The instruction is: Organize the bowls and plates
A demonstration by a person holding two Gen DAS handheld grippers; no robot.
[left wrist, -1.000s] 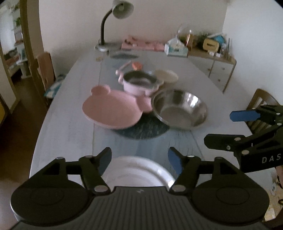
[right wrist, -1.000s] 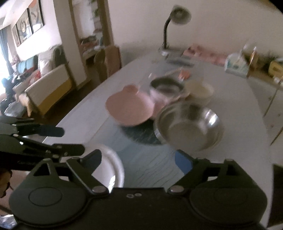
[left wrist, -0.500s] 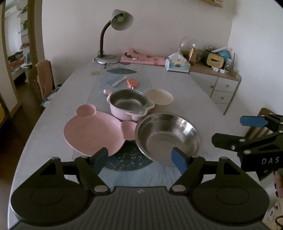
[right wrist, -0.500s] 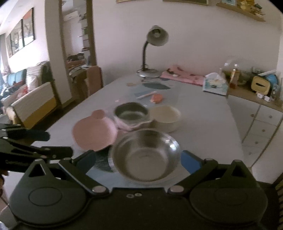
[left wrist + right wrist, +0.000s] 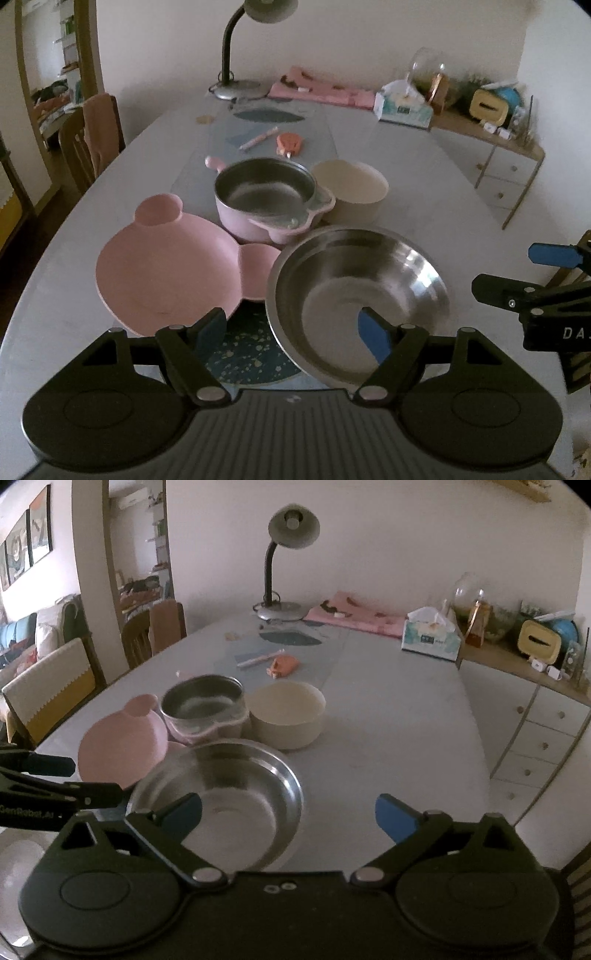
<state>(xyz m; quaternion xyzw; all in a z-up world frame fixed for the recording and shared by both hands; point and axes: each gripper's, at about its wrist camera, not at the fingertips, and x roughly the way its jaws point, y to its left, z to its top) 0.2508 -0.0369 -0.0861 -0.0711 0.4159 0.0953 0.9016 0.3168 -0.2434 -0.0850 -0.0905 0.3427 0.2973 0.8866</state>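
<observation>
A steel bowl (image 5: 354, 299) (image 5: 221, 794) sits nearest on the table. Left of it lies a pink bear-shaped plate (image 5: 166, 266) (image 5: 122, 749), whose ear the bowl's rim overlaps. Behind them stand a pink pot with a steel insert (image 5: 266, 195) (image 5: 203, 705) and a cream bowl (image 5: 349, 188) (image 5: 284, 716). My left gripper (image 5: 291, 330) (image 5: 77, 779) hovers open over the bowl's near-left rim and holds nothing. My right gripper (image 5: 288, 814) (image 5: 517, 271) is open wide over the bowl's near-right side, also with nothing in it.
A dark speckled round mat (image 5: 243, 350) lies under the plate and bowl. Farther back are a pen (image 5: 258, 138), an orange item (image 5: 290, 144), a desk lamp (image 5: 291, 528), pink cloth (image 5: 354, 616) and a tissue box (image 5: 430, 638). Chairs (image 5: 48, 686) line the left side; a sideboard (image 5: 546, 716) stands right.
Both grippers have moved forward and lower over the table, so the dishes look nearer. The white plate under the left gripper has dropped out of its view.
</observation>
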